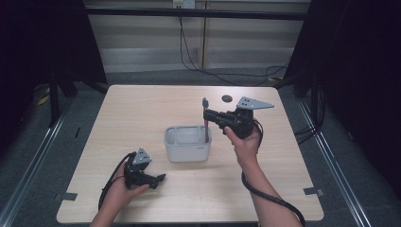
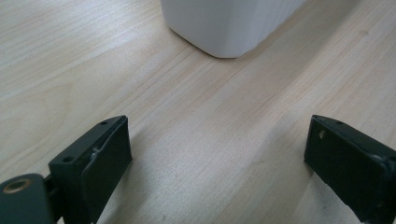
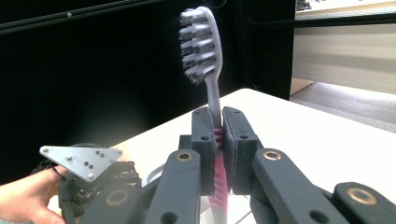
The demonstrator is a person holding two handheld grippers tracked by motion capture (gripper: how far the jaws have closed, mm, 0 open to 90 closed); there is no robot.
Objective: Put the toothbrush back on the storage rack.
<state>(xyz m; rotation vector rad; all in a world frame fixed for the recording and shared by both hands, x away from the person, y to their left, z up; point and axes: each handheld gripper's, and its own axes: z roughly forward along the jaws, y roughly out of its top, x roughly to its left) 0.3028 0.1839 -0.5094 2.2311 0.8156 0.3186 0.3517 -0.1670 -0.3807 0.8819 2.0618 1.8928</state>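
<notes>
The grey-and-pink plastic toothbrush [image 3: 205, 60] stands upright, bristle head on top, its ribbed pink grip pinched flat between the pressed-together jaws of the right gripper [image 3: 218, 140]. Holding it at the grip rather than the thin neck probably keeps it from twisting, and the vertical pose suits a straight drop. In the high view the toothbrush [image 1: 206, 118] has its lower end at or just inside the right-hand compartment of the white rectangular plastic holder [image 1: 187, 150], so the right gripper [image 1: 210, 115] reaches it level from the side, leaving the opening below unblocked; whether the tip touches the bottom cannot be told. The holder sits near the middle of the pale wooden table [image 1: 142, 109], easy for either hand to get at. The left gripper [image 1: 161, 178] rests low on the table near the person's edge, well apart from the holder, likely parked out of the way. Its own view shows its jaws spread wide with nothing but bare wood between them, and a corner of the holder [image 2: 229, 23] ahead
</notes>
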